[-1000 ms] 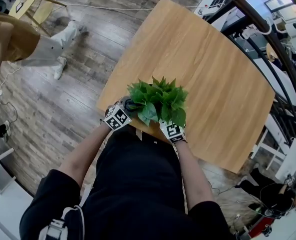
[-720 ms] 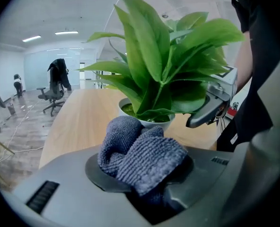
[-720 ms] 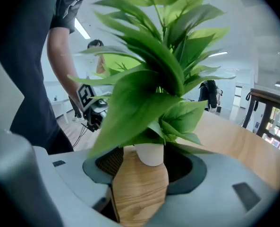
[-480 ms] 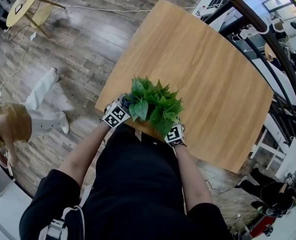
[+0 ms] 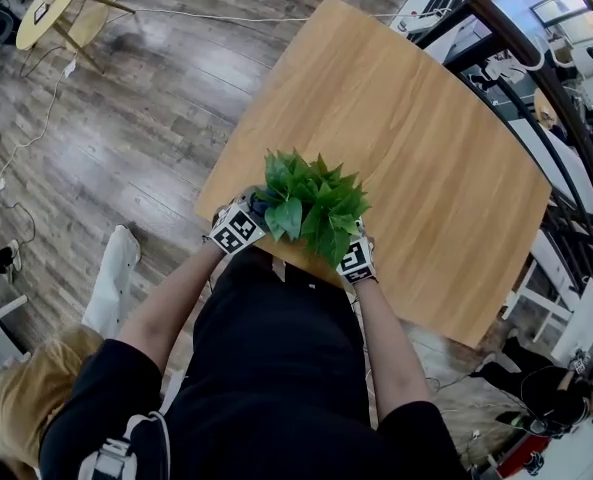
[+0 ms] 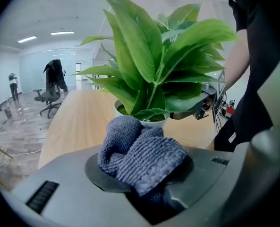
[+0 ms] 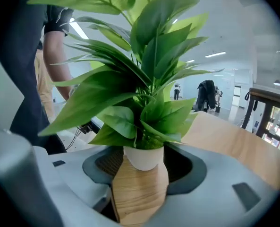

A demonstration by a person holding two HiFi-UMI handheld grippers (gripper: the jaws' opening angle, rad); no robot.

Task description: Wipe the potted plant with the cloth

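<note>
A potted plant (image 5: 311,203) with broad green leaves in a small white pot (image 7: 142,157) stands at the near edge of the wooden table (image 5: 406,118). My left gripper (image 5: 238,230) sits at the plant's left, shut on a grey-blue knitted cloth (image 6: 147,152). The bunched cloth lies just in front of the pot's rim (image 6: 151,123), under the lowest leaves. My right gripper (image 5: 356,260) is at the plant's right, open. Its two fingertips stand either side of the pot's base with a gap on both sides. The leaves hide most of both grippers in the head view.
The table's near edge runs right under both grippers. A black railing (image 5: 566,118) and desks stand to the right. On the floor are cables, a round yellow table (image 5: 51,3) far left, and a person in tan clothing (image 5: 36,398) at the lower left.
The plant's leaves have drawn in and shifted slightly left between the grippers. My right gripper edged a little to the right. The person in the background moved from the upper left to the lower left.
</note>
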